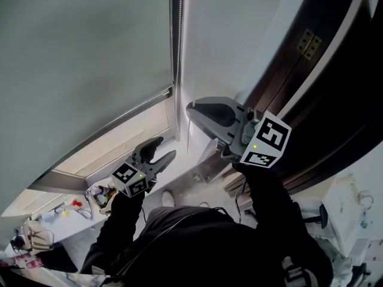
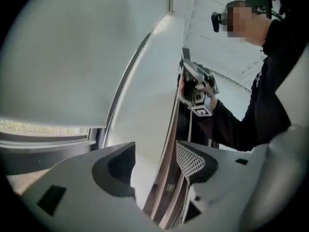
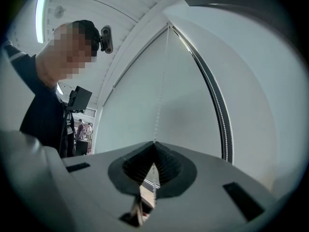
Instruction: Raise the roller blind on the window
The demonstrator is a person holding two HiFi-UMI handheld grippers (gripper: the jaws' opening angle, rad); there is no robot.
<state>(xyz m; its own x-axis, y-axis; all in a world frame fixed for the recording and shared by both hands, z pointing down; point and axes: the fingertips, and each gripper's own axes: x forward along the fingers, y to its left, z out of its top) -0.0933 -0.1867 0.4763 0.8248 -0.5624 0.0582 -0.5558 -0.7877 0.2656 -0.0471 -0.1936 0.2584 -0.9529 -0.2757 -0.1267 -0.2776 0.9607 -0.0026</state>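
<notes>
R tongs [image 3: 154,153] clamped on chain [image 3: 162,81], just right of blind [image 1: 84,52]; blind mostly down. L tongs [image 2: 155,149] wide, empty, by blind's bottom bar [image 1: 114,130]: chain best taken close by, pulled straight, w/o slack.

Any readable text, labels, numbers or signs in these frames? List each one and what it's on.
No legible text in any view.
Left marker cube: black-and-white square code pattern only, no letters or digits.
Right marker cube: the same, pattern only.
Desk clutter: too small and blurred to tell if it carries print.
Roller blind: plain, no label in view.
</notes>
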